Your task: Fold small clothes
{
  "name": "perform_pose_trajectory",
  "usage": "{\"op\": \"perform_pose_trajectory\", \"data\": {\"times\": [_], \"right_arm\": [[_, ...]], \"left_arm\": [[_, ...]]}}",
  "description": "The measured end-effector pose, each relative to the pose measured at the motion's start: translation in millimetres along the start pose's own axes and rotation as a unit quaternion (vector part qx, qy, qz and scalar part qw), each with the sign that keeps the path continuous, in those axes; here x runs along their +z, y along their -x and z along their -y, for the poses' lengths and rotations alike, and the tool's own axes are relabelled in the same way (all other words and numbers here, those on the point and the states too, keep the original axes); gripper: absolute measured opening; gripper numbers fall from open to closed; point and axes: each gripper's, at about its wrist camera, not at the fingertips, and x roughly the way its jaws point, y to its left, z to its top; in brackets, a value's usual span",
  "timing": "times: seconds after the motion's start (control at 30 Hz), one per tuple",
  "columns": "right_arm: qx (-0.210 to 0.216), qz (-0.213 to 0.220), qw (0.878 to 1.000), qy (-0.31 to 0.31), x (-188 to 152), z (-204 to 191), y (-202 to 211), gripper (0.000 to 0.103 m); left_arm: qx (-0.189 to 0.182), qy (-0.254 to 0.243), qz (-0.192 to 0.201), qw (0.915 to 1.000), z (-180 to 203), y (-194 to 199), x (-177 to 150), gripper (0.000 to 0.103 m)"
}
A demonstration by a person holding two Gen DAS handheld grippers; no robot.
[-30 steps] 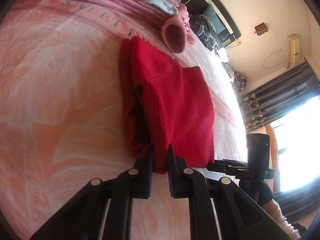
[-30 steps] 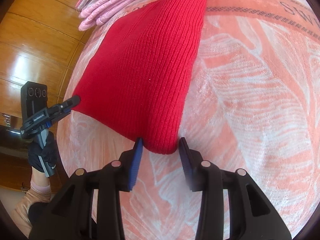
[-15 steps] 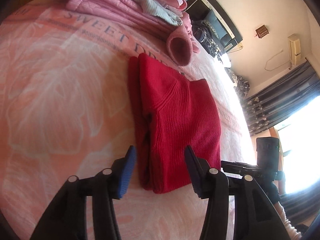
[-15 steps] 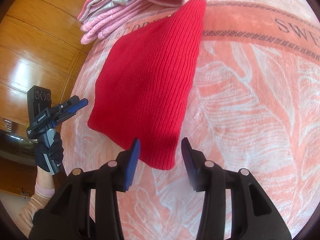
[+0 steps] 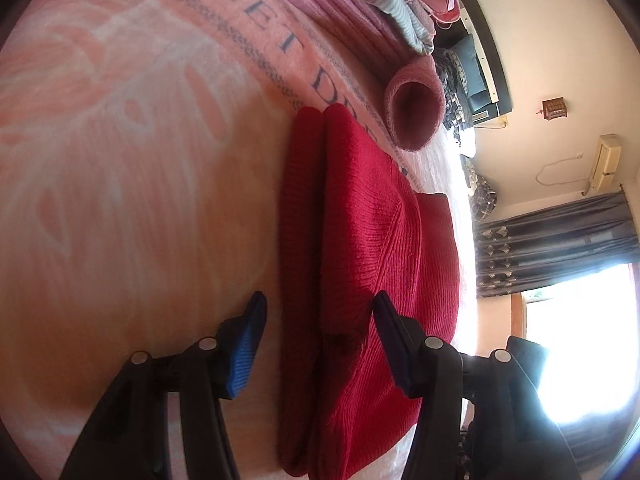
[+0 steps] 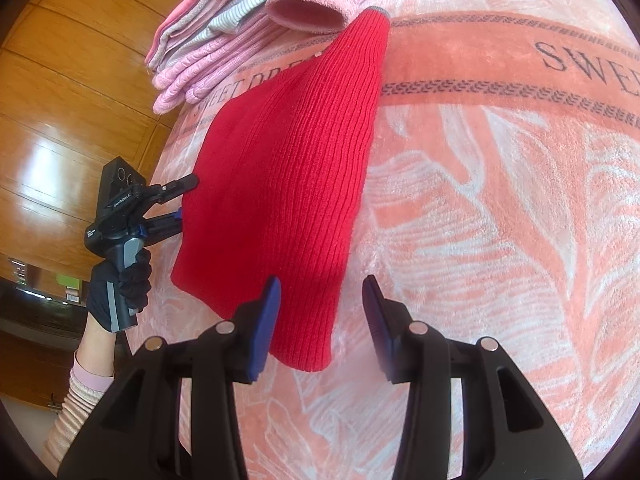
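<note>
Each gripper is black plastic: two angular arms with round silver screw heads at the joints, ending in fingers faced with ribbed blue pads [image 5: 244, 354]. The left gripper [image 6: 182, 204], seen from the right wrist view, has a boxy black camera block with white lettering and a grey-and-black handle. The left hand [image 6: 116, 288] wears a black glove above a pink-and-cream ribbed striped sleeve [image 6: 78, 400].

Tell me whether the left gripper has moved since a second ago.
Yes. The left gripper released the red sweater's near edge, opened, then pushed forward to straddle it.
</note>
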Motion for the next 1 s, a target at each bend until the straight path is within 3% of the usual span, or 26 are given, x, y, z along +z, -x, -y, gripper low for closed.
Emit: {"op": "perform_pose_trajectory", "data": {"times": [0.3,0.43,0.57,0.77,0.83,0.9,1.0], "right_arm": [[0.02,0.019,1.0,-0.011,18.5,2.2,-2.8,0.044],[0.044,0.024,0.998,-0.037,33.7,13.6,-9.0,0.051],[0.064,0.019,0.996,-0.065,48.3,25.0,-25.7,0.056],[0.109,0.009,0.99,-0.091,56.9,29.6,-53.4,0.059],[0.118,0.016,0.988,-0.096,56.8,27.6,-55.7,0.056],[0.13,0.02,0.987,-0.092,56.7,25.6,-53.1,0.045],[0.136,0.022,0.988,-0.076,55.5,18.5,-41.3,0.037]], "left_arm": [[-0.022,-0.019,-0.029,0.9991,21.0,-38.7,12.3,0.057],[-0.066,-0.03,-0.044,0.9964,21.5,-39.3,8.2,0.058],[-0.086,-0.022,-0.049,0.9949,15.9,-42.5,12.3,0.056],[-0.079,-0.047,-0.05,0.9945,27.5,-50.3,9.2,0.055],[-0.091,-0.042,-0.055,0.9935,28.6,-53.6,7.2,0.047],[-0.095,-0.03,-0.056,0.9935,27.2,-56.2,3.4,0.037],[-0.111,-0.015,-0.047,0.9926,25.6,-54.7,1.3,0.034]]}}
